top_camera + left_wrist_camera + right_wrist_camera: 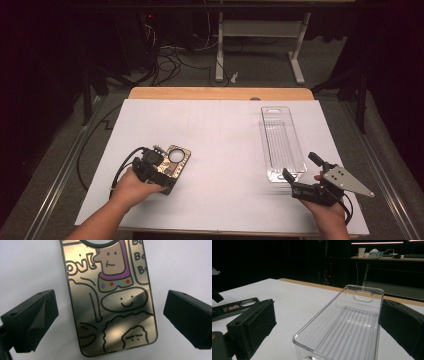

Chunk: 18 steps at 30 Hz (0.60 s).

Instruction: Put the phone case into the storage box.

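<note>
A phone case (111,300) with a mirror-like gold back, printed with cartoon figures and lettering, is seen lying flat on the white surface (220,145). In the high view the phone case (175,161) is found toward the near left part of that surface, with its round camera opening at the end turned away from the person. The left tongs (159,172) are held over the near end of the case by the person's left hand (131,186). In the left gripper view the two black jaws are seen spread wide, one to each side of the case; bare white surface is visible between each jaw and the case's long edges, so the case is straddled but not pressed.

Well to the right of the case, a clear plastic tray (281,142) with a ribbed floor and a hang-slot at its far end is laid lengthwise on the surface. The right tongs (300,176) are held at the tray's near end by the right hand (327,212). In the right gripper view the clear plastic tray (344,327) is seen between the parted jaws, and a gap is visible at the left jaw; no grip on it is shown. The case is also glimpsed far off at the left of that view.
</note>
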Each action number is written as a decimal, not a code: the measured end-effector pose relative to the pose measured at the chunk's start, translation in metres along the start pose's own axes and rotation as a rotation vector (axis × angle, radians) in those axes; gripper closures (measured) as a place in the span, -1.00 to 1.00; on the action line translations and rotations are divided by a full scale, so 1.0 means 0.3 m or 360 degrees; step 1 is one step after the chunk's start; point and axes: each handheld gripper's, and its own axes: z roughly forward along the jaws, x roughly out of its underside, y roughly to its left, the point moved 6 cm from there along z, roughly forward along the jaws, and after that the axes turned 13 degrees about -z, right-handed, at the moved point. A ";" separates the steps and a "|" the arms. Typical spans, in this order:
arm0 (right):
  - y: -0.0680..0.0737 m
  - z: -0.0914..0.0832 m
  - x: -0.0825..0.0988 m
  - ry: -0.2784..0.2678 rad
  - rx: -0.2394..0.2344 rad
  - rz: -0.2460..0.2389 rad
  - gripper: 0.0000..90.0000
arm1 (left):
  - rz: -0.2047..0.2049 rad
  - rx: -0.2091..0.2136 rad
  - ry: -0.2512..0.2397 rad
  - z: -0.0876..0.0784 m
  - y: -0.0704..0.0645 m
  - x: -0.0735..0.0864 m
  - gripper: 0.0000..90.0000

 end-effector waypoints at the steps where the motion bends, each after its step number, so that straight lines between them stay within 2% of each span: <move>1: 0.000 0.000 -0.001 -0.0003 0.0000 0.0001 -0.96 | 0.0011 -0.0018 0.0026 0.002 0.000 -0.003 -0.98; 9: -0.002 -0.004 -0.003 -0.0005 0.0005 0.0007 -0.96 | -0.0007 -0.0069 0.0190 0.023 -0.002 -0.018 -0.98; 12: -0.003 -0.005 -0.005 -0.0006 0.0005 0.0006 -0.96 | 0.0007 -0.0096 0.0229 0.026 -0.007 -0.021 -0.98; 18: -0.006 -0.005 -0.006 -0.0008 0.0006 -0.0004 -0.96 | -0.0007 -0.0100 0.0335 0.036 -0.015 -0.033 -0.97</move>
